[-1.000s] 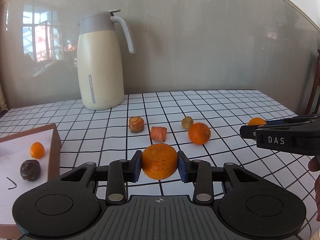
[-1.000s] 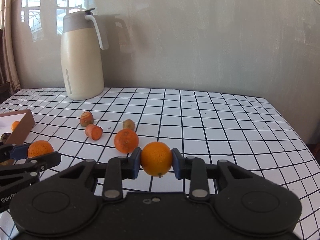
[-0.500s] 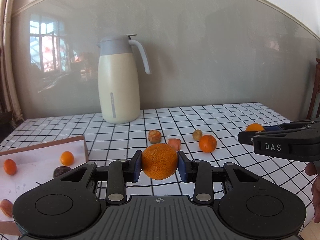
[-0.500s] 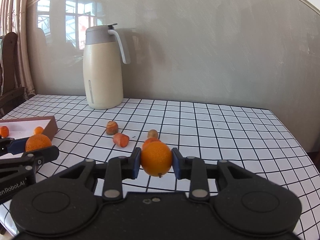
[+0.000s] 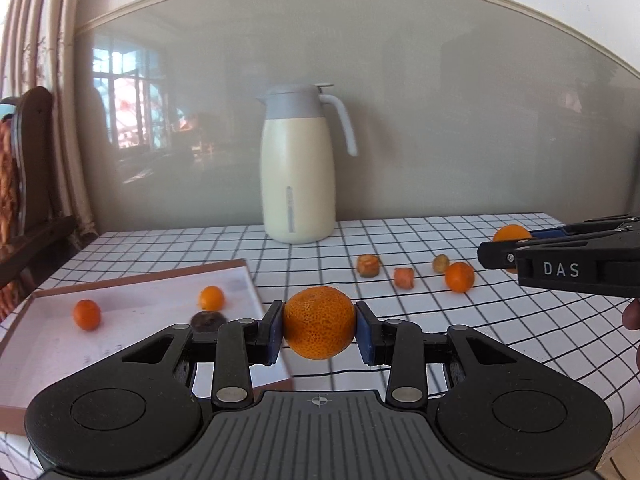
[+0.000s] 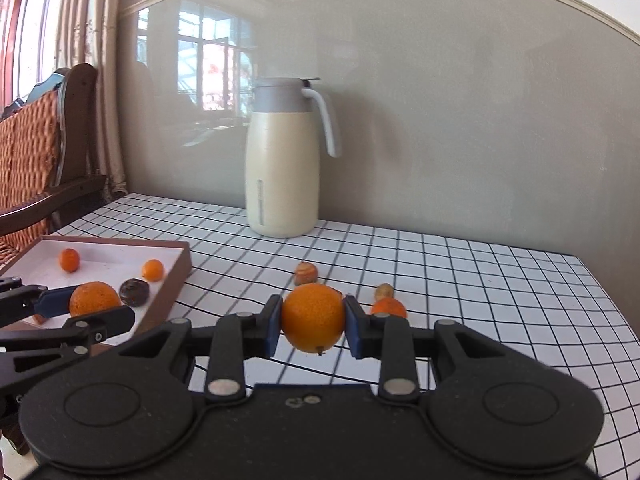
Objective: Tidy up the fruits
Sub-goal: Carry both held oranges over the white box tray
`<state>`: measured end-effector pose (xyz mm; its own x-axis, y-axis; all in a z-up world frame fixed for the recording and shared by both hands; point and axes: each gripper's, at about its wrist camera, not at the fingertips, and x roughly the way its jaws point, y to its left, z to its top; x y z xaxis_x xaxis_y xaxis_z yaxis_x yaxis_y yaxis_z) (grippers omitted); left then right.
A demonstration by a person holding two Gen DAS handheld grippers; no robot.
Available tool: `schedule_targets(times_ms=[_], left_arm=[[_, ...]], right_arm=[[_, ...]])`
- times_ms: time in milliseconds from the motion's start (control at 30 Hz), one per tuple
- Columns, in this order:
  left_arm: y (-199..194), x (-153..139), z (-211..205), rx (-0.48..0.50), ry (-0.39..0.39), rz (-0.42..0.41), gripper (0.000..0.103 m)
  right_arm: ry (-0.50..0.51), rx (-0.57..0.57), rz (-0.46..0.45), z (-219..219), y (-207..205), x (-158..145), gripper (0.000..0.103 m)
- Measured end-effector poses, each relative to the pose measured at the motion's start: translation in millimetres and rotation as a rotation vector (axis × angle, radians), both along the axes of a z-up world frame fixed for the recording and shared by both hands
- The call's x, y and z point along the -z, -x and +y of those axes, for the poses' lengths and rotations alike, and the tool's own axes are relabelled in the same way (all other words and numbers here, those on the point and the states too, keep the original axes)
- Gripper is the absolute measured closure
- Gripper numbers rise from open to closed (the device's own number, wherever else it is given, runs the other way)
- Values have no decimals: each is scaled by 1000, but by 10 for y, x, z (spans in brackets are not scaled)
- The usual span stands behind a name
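In the left wrist view, our left gripper (image 5: 319,334) has its jaws closed on a rough-skinned mandarin (image 5: 319,322), held above the near right corner of the brown-walled tray (image 5: 140,276); the fruit is nearly round, a little wider than tall, its long axis running from pad to pad. Two small oranges (image 5: 211,297) and a dark fruit (image 5: 208,320) lie in the tray. On the right our right gripper (image 5: 520,248) shows side-on, pinching an orange (image 5: 512,233). Farther off, on the black-gridded white tablecloth (image 5: 500,320), lie two carrot chunks (image 5: 403,277), a small brownish fruit (image 5: 441,263) and a loose orange (image 5: 460,277), with a cream jug (image 5: 298,168) by the grey wall. In the right wrist view, the jaws grip the smooth orange (image 6: 313,317), its stem nub pointing down and slightly right. A wooden chair (image 6: 44,152) and curtain (image 6: 92,60) stand far left.
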<state>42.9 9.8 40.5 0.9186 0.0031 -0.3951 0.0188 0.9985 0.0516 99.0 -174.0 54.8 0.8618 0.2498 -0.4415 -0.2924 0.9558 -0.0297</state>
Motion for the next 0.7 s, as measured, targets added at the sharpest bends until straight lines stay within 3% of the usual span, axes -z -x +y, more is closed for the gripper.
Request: schedule_targets(times_ms=[700], left_arm=[[230,-30,979,-177,17,-37,66]], right_arm=[[4,-193,-55,1023,48,-64,79]])
